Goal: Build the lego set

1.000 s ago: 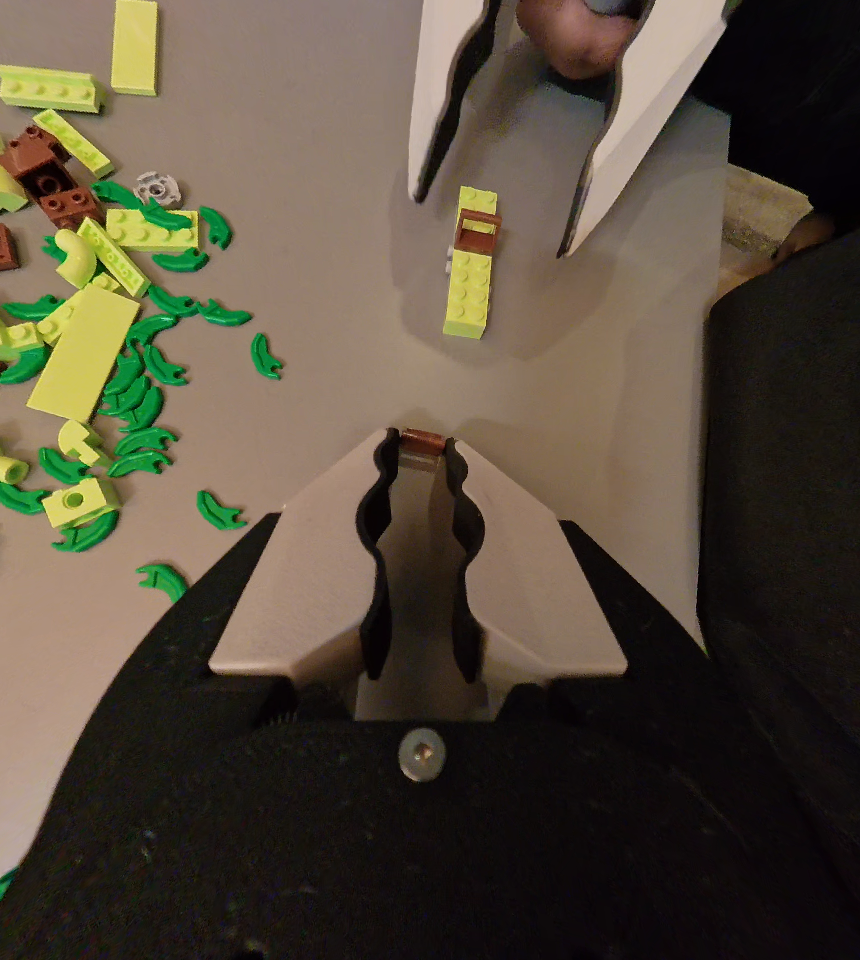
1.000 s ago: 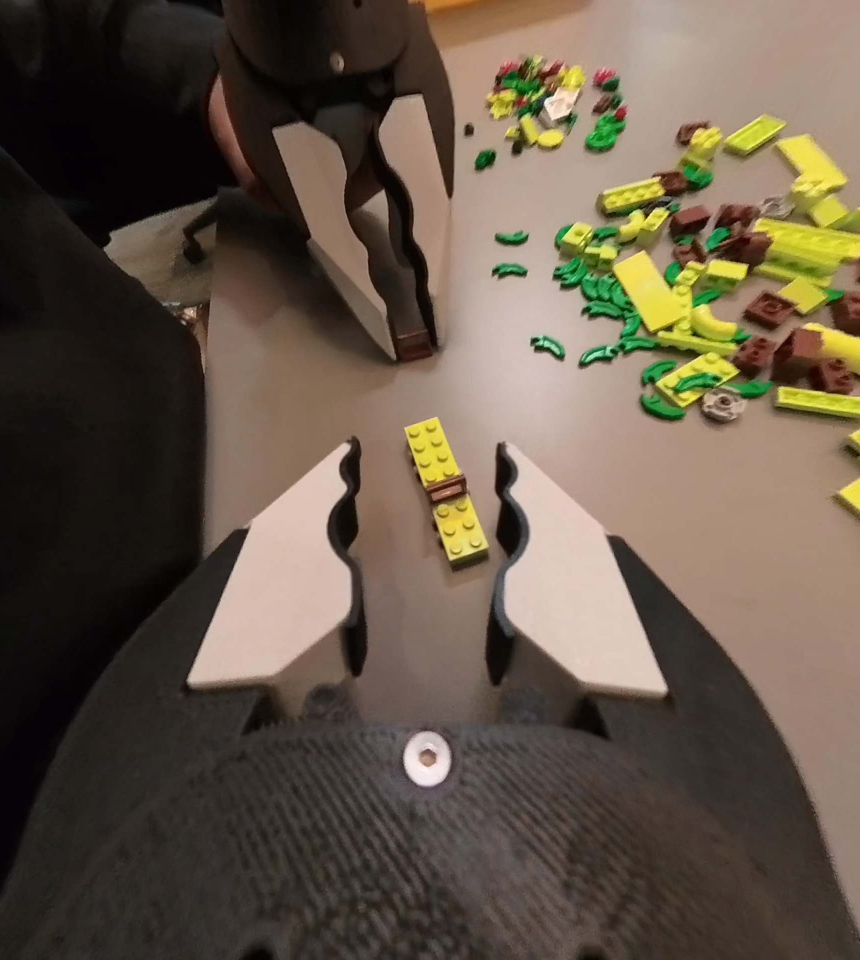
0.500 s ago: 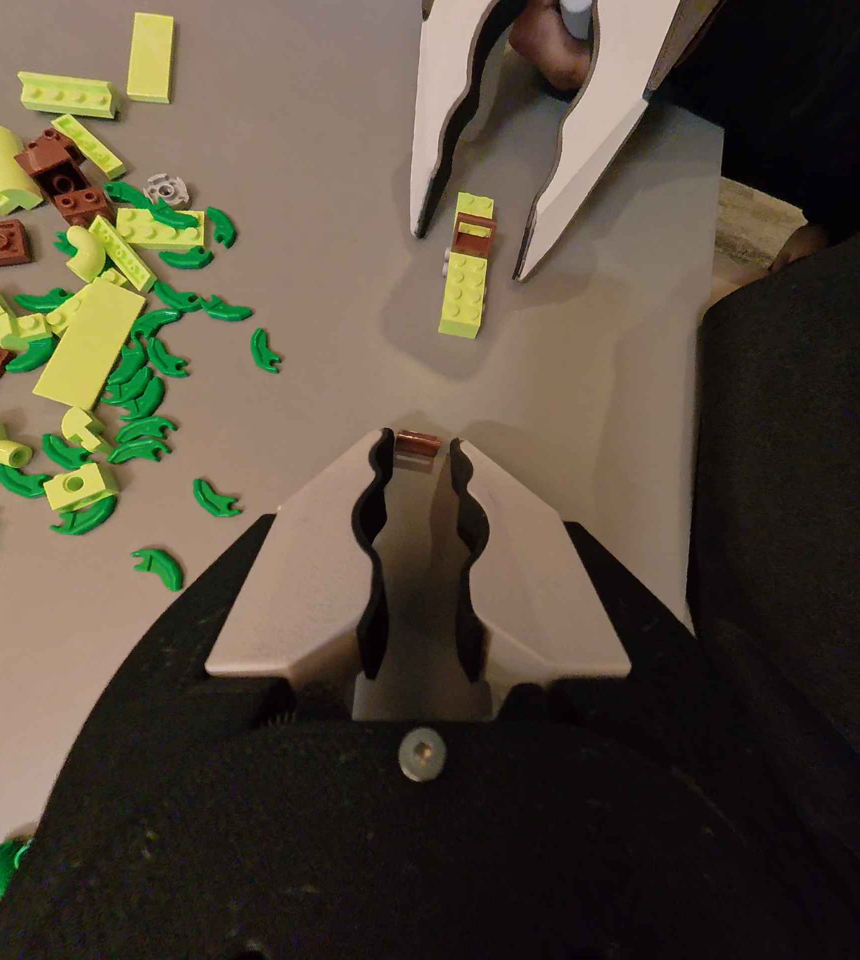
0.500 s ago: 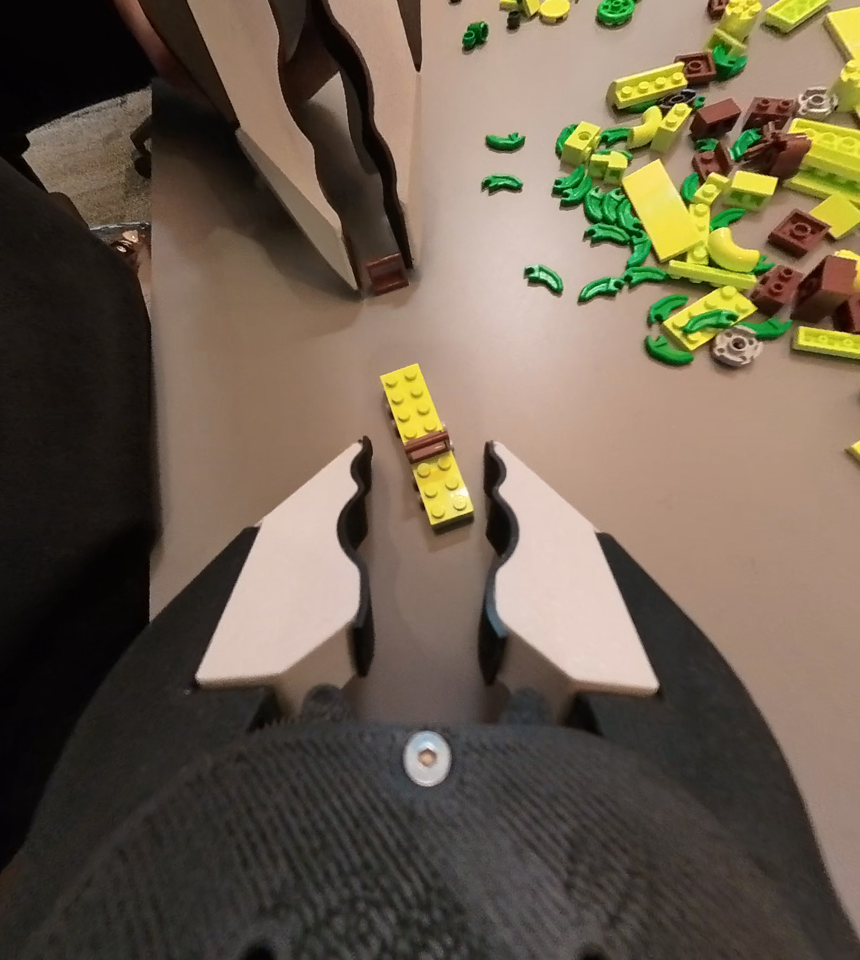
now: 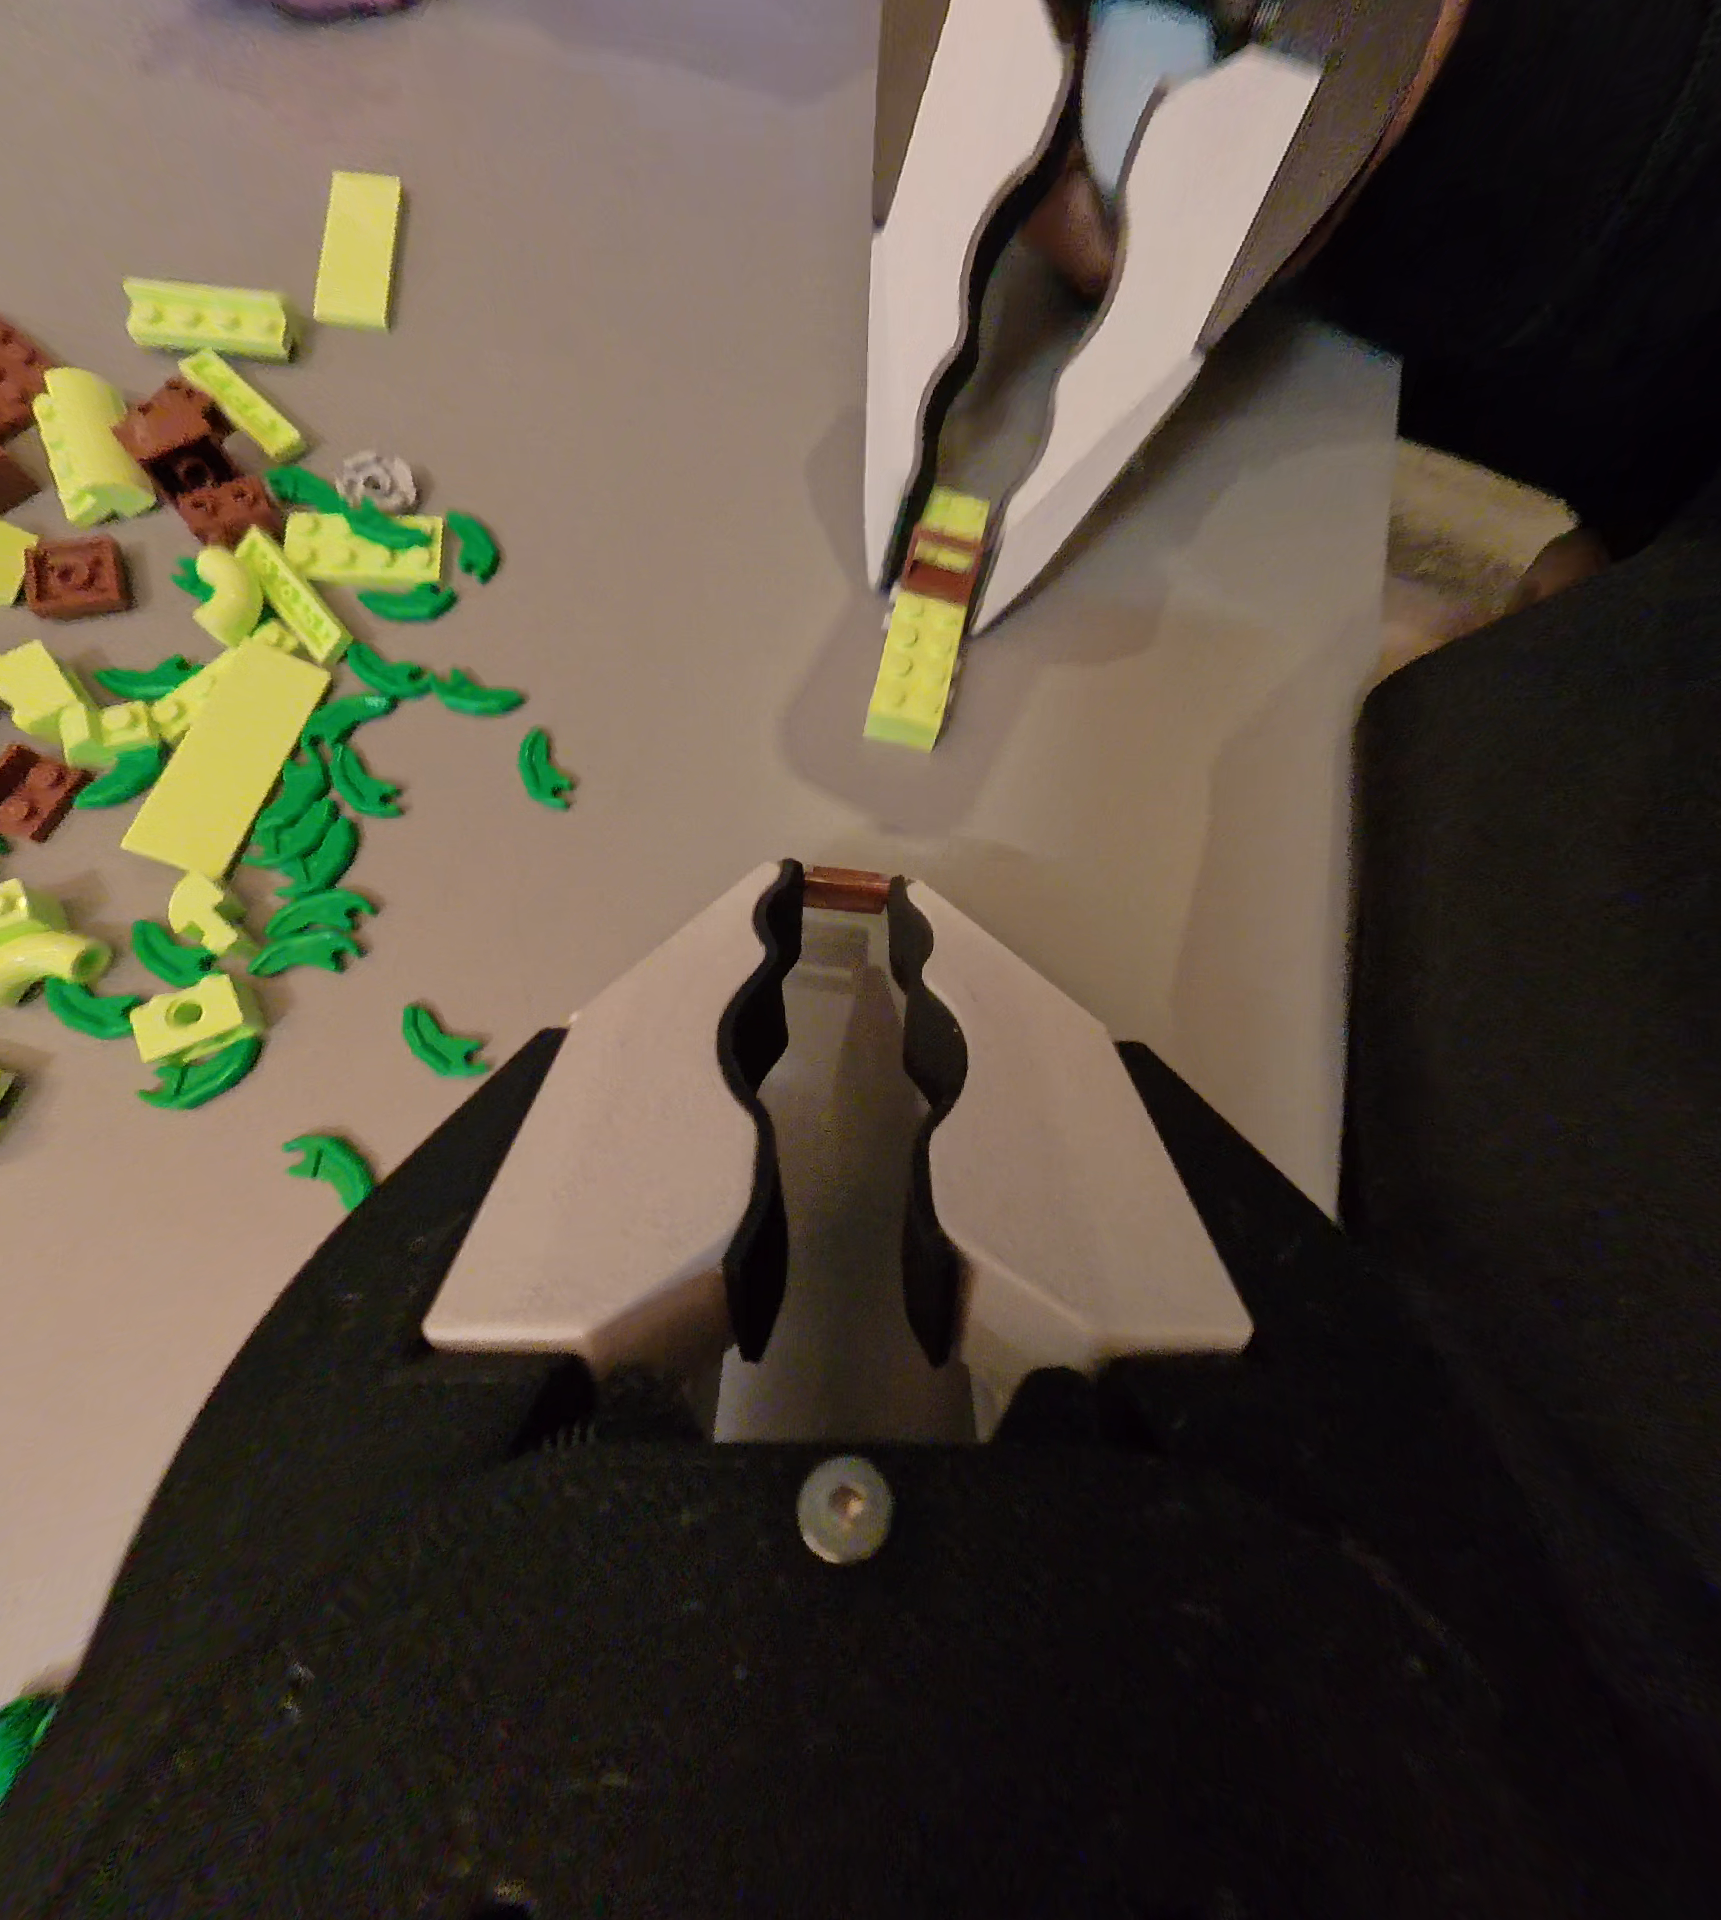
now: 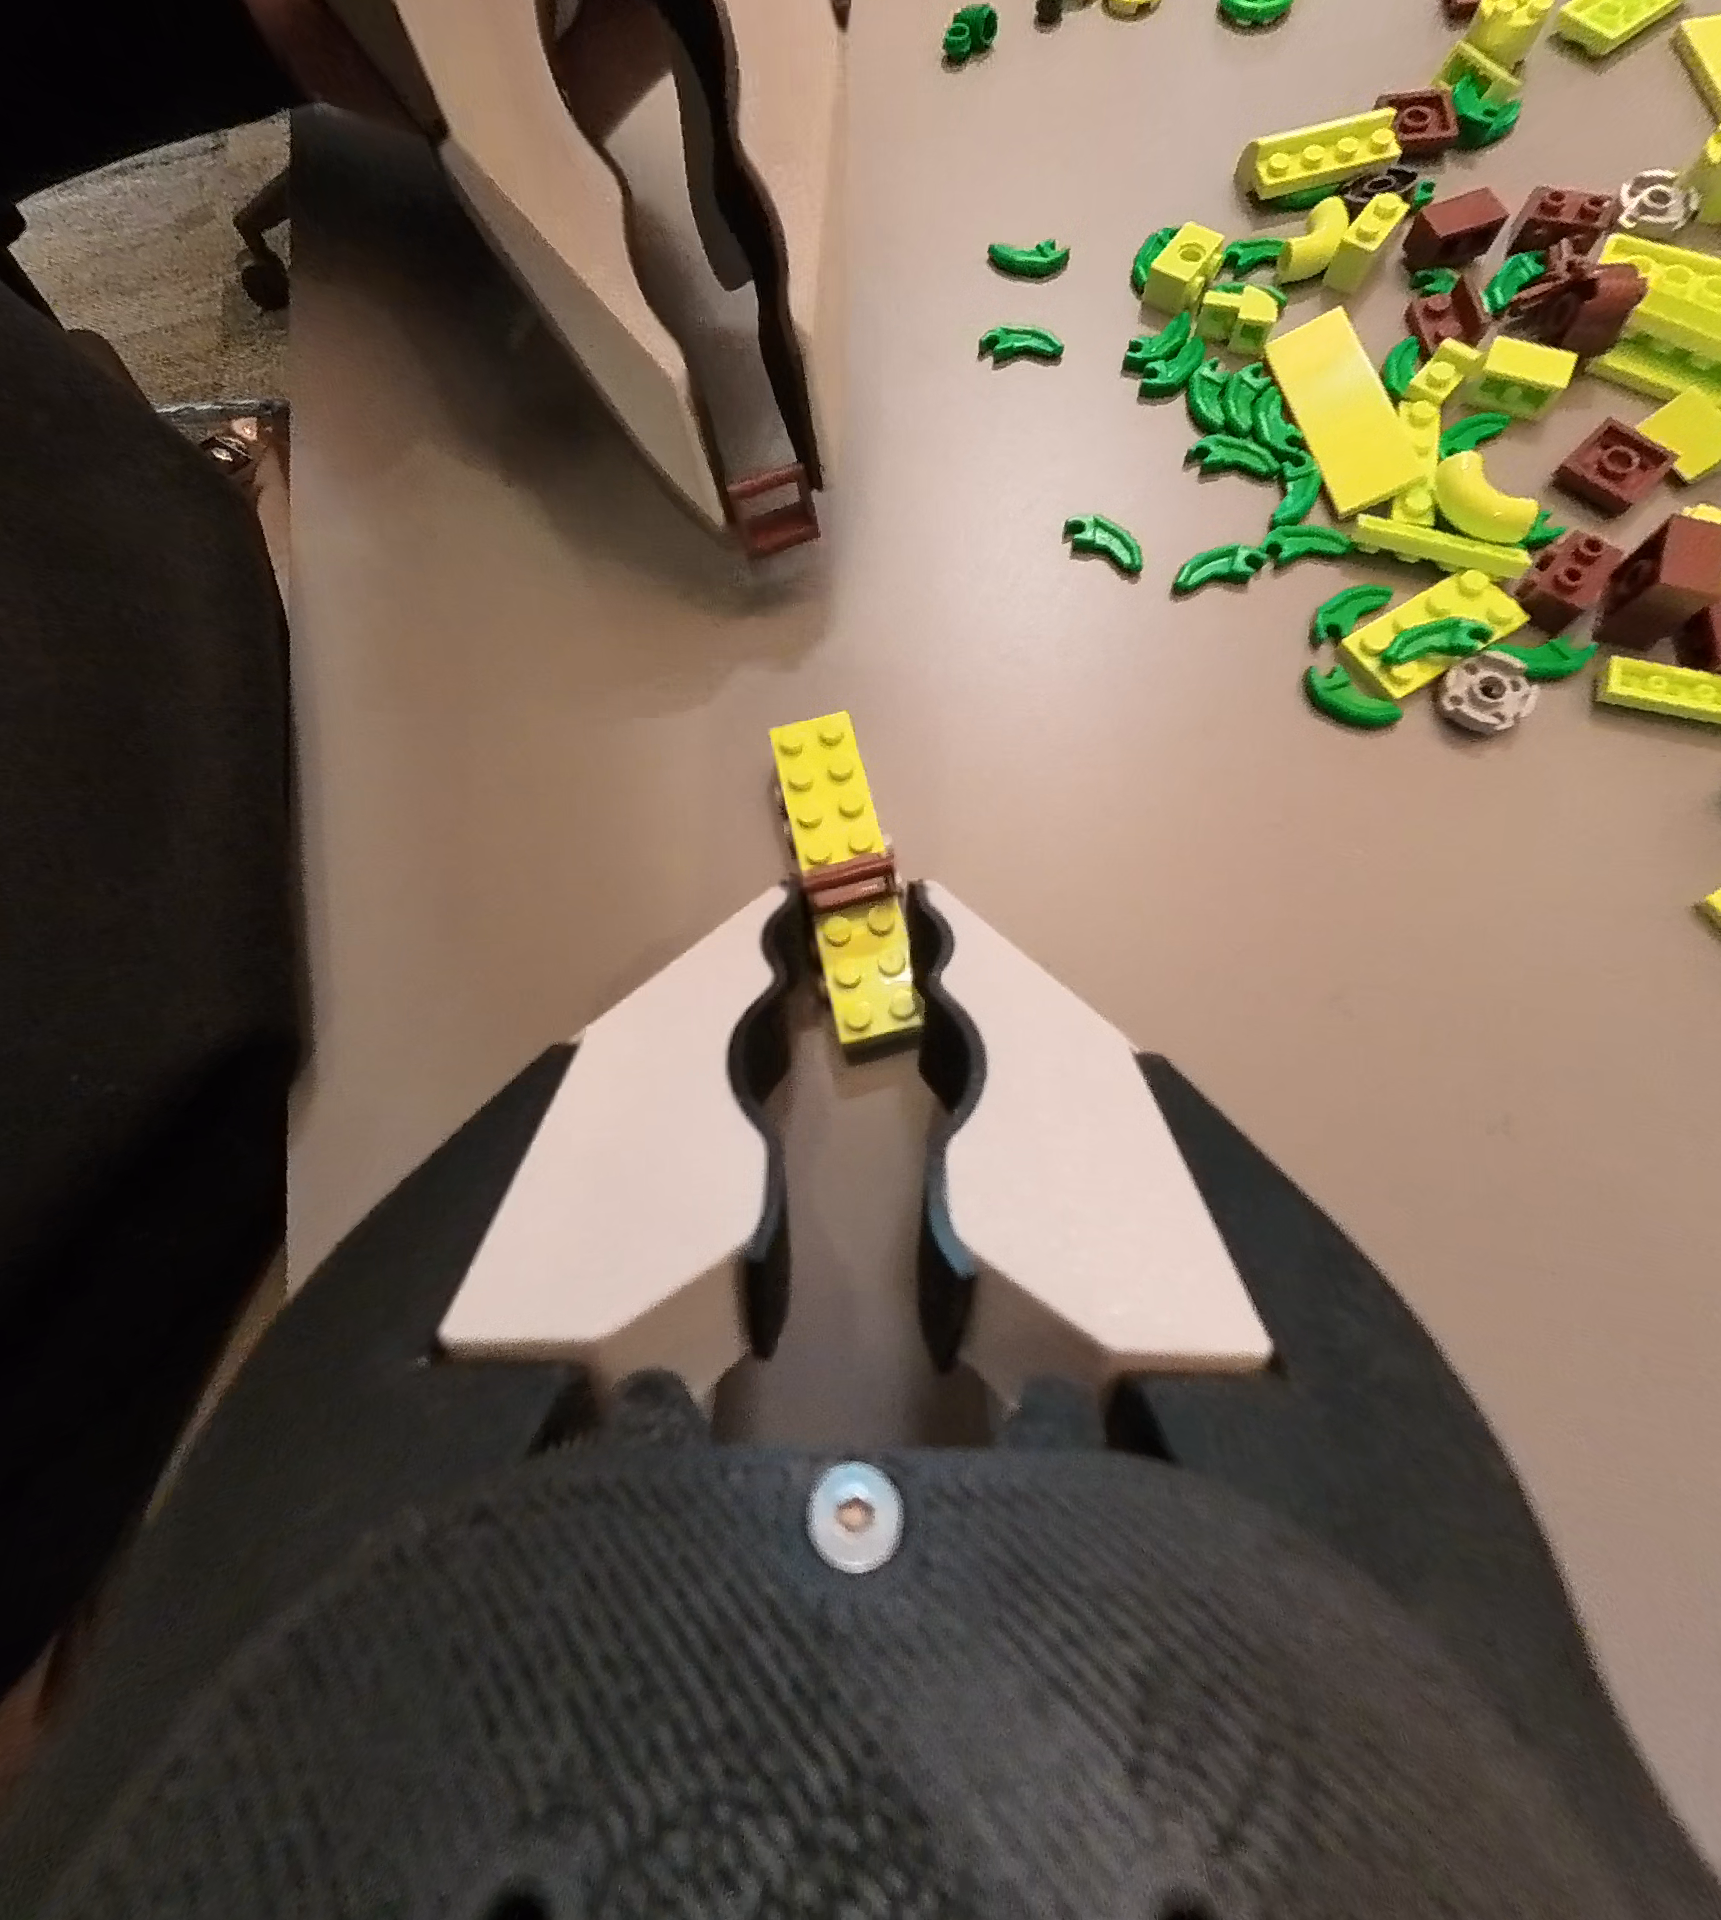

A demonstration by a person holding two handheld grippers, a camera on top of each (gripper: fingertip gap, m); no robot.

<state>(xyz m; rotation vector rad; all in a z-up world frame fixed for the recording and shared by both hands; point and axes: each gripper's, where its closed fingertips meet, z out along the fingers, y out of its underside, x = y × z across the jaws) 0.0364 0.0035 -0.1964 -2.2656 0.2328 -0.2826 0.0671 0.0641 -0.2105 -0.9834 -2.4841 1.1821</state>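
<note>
Early days: right gripper (image 6: 851, 896) pinches the lime plate (image 6: 845, 883) with 1 brown clip (image 6: 845, 885) on; left gripper (image 5: 843, 883) grips another brown piece (image 5: 843, 891), loose pile (image 5: 160, 707) untouched.

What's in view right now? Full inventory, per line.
lime plate assembly: one, yellow-green with a brown clip across its middle, on the table between the right tongs' fingers
small brown piece: one, held at the left tongs' tips
loose brick pile: many, lime, brown and green, spread over the table beside the assembly
green curved pieces: many, scattered through and around the pile
grey round pieces: two, within the pile
table: one, grey-brown, under everything
dark clothing: black, along the table edge
left tongs: shut on the small brown piece, above the table
right tongs: closed in around the assembly's near half; contact is not clear
</note>
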